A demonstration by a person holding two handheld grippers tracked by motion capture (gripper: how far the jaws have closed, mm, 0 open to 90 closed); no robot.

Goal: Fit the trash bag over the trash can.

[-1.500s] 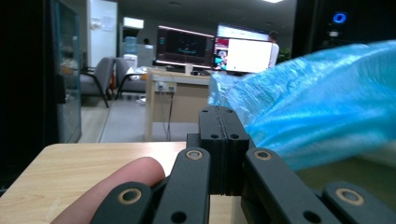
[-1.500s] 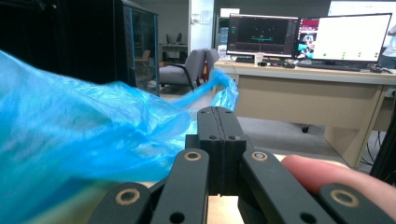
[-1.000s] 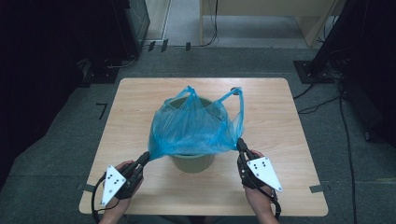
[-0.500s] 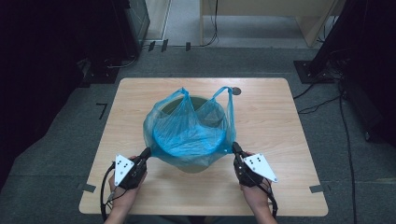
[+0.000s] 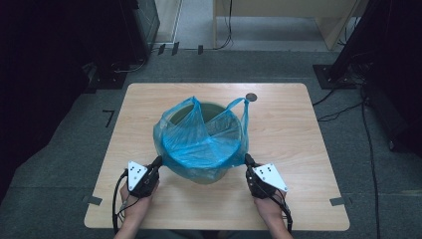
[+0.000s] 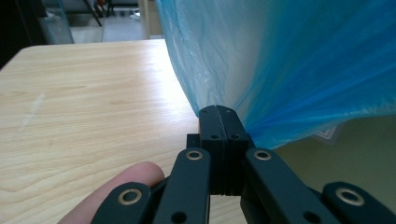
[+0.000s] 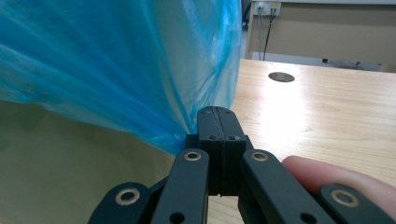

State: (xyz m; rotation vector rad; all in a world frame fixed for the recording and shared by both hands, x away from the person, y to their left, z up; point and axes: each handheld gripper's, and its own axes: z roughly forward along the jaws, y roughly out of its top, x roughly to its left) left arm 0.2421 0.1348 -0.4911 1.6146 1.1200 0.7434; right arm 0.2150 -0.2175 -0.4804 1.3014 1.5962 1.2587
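My left gripper [image 5: 158, 161] and right gripper [image 5: 247, 159] each clench the blue bin bag's [image 5: 201, 144] edge, stretched over the green bin [image 5: 211, 110] mid-bench [image 5: 298, 139]. Pulling harder could tear the thin film or tip the bin.

High view looks down; both gripper views closely share the blue bag [image 5: 201, 144].

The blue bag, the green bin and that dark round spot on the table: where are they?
Blue bag [image 5: 199, 144]: high view, on the sheet sagging into the bin.
Green bin [image 5: 211, 110]: high view, on its far inner wall.
Dark round spot [image 5: 251, 97]: high view, on its centre.
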